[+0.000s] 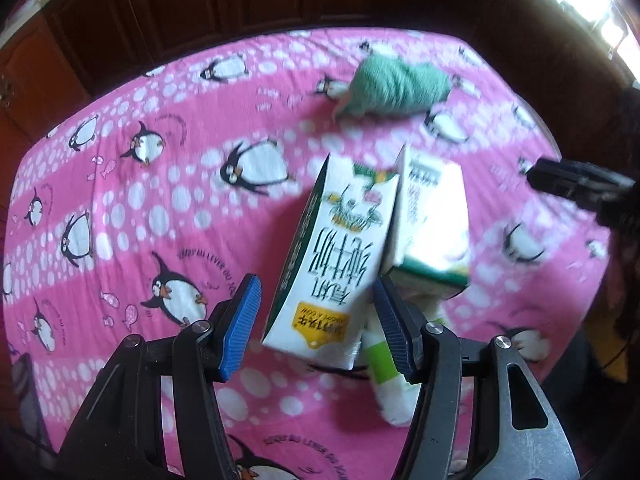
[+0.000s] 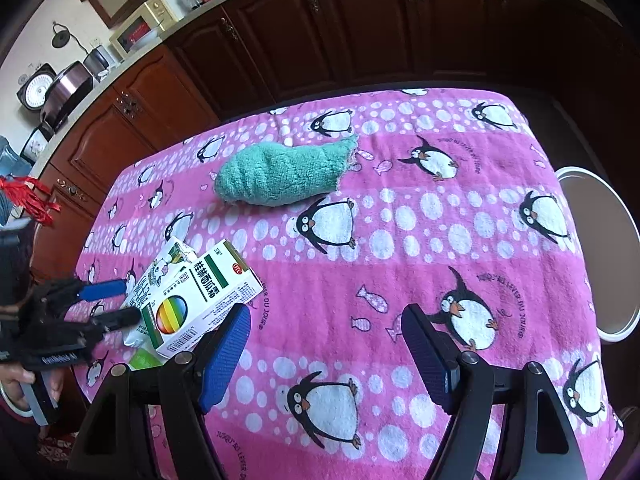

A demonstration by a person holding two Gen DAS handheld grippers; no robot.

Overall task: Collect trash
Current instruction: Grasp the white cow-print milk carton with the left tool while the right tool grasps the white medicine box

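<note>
Carton between spread jaws: the left gripper (image 1: 316, 316) straddles the white-and-green milk carton (image 1: 332, 256), not yet clamped. Better to centre, then squeeze squarely. Right gripper (image 2: 326, 354) hovers released, white medicine box (image 2: 200, 304) just left.

Both tongs, left (image 1: 316, 320) and right (image 2: 326, 354), spread apart.

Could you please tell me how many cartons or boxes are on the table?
2: a milk carton between the left hand-held gripper fingers, and a medicine box touching it. A green-white wrapper beneath may hide more.
</note>
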